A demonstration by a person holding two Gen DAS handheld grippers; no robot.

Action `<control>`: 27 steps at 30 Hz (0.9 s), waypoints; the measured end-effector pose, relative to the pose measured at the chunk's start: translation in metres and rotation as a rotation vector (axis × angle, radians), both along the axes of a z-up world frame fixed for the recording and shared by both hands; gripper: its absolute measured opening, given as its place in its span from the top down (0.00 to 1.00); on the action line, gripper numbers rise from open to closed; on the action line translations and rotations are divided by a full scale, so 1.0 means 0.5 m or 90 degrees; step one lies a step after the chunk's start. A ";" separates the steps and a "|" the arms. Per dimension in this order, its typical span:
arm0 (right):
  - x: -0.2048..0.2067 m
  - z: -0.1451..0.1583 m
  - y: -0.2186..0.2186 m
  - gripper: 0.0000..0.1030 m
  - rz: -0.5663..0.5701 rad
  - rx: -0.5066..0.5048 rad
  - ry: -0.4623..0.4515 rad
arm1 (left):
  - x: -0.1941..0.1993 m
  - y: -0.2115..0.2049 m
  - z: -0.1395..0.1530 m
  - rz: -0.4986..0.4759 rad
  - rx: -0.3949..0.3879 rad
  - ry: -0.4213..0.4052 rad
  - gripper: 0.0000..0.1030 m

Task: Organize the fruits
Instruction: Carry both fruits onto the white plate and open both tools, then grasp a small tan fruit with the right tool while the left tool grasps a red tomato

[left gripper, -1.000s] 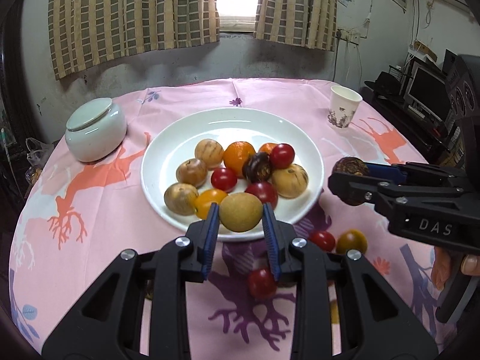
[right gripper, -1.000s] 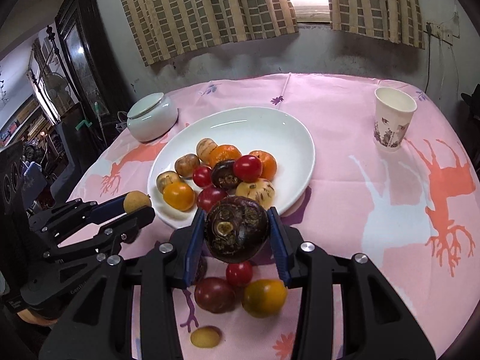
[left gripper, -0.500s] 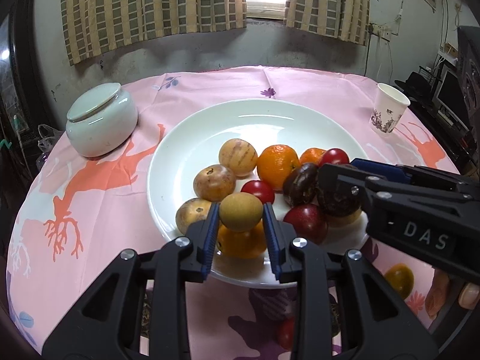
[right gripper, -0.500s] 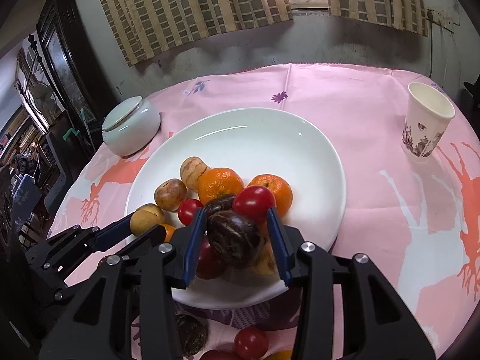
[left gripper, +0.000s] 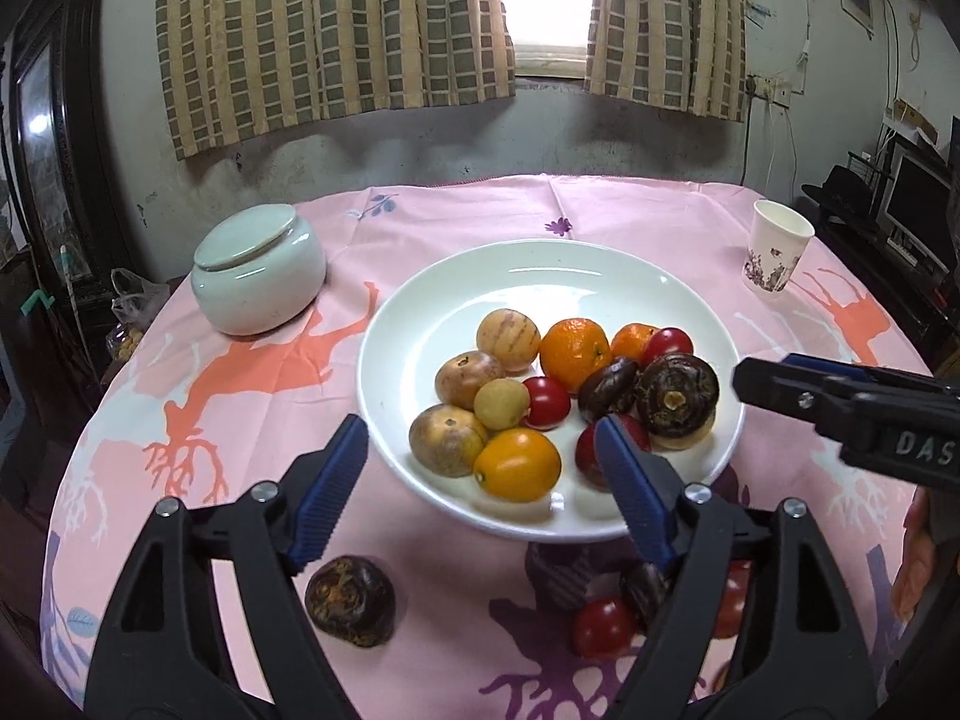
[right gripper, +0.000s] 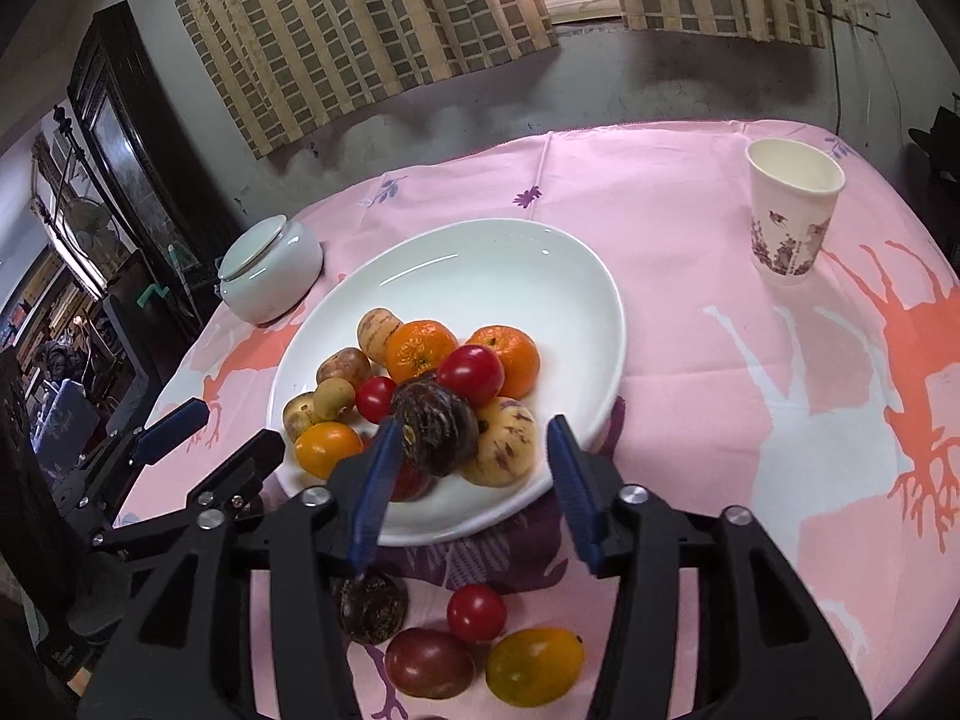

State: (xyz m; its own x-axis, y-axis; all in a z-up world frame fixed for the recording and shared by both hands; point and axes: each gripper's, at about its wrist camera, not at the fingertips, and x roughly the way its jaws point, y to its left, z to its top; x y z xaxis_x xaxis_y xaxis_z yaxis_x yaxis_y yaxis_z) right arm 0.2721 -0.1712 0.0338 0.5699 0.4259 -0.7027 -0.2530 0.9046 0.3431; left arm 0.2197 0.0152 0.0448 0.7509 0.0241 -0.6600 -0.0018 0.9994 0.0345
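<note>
Both fruits have just left my jaws, the small tan fruit [left gripper: 501, 403] and the dark chestnut [left gripper: 677, 394] now lying on the white plate [left gripper: 414, 312], while my left gripper [left gripper: 480, 483] and right gripper [right gripper: 474, 480] are opening wide with nothing held.

Left gripper [left gripper: 480, 456] is angled downward, jaws opening, nothing pressed between the pads. Right gripper [right gripper: 474, 456] is angled downward too, jaws opening, nothing gripped.
</note>
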 end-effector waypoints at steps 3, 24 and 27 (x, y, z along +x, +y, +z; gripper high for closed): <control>-0.026 0.009 -0.023 0.37 -0.012 0.005 -0.010 | -0.027 0.001 0.009 0.007 0.006 -0.005 0.15; -0.186 -0.045 -0.062 0.35 0.062 -0.054 0.024 | -0.149 0.005 -0.035 0.014 0.023 0.000 0.06; -0.218 -0.050 -0.011 0.35 0.147 -0.101 -0.005 | -0.146 0.024 -0.039 0.032 0.041 -0.005 0.06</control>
State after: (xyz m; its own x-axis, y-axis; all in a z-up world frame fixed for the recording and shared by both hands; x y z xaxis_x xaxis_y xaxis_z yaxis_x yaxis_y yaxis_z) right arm 0.1634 -0.1769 0.0090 0.4762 0.4298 -0.7671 -0.4613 0.8648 0.1982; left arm 0.1465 0.0273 0.0252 0.7527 0.1038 -0.6502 -0.0524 0.9938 0.0979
